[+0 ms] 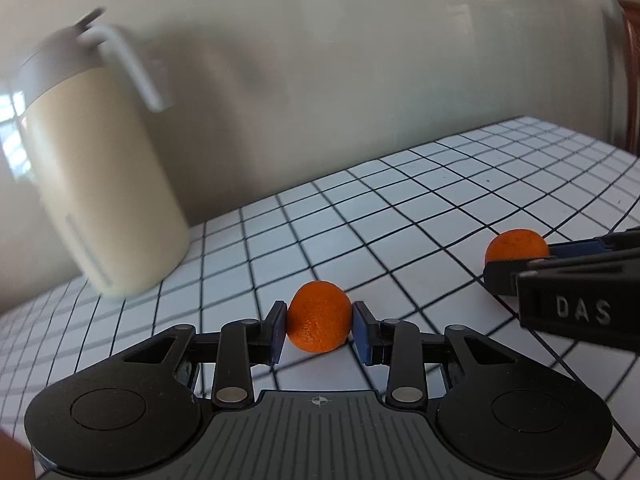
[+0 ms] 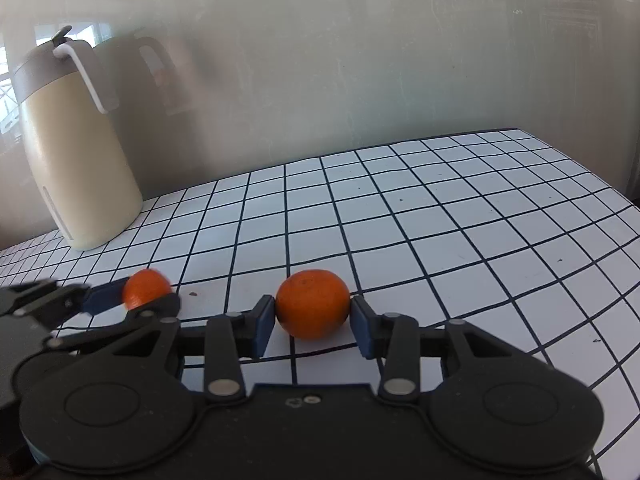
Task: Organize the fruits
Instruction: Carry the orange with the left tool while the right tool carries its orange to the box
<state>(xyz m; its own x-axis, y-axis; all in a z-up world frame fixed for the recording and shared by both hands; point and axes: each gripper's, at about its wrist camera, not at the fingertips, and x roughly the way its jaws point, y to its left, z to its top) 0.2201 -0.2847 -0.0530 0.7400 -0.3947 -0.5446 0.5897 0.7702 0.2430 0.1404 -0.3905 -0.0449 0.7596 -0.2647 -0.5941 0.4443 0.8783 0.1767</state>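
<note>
My left gripper (image 1: 319, 328) is shut on a small orange mandarin (image 1: 319, 316), its blue pads pressed on both sides, just above the grid-patterned tablecloth (image 1: 440, 208). My right gripper (image 2: 313, 320) is shut on a second, slightly larger mandarin (image 2: 313, 304) in the same way. In the left wrist view the right gripper (image 1: 516, 264) comes in from the right with its mandarin (image 1: 516, 245). In the right wrist view the left gripper (image 2: 132, 300) comes in from the left with its mandarin (image 2: 146, 288).
A tall cream thermos jug (image 1: 100, 184) with a grey lid and white handle stands at the back left against the wall; it also shows in the right wrist view (image 2: 76, 160). The tablecloth (image 2: 460, 208) stretches to the right and back.
</note>
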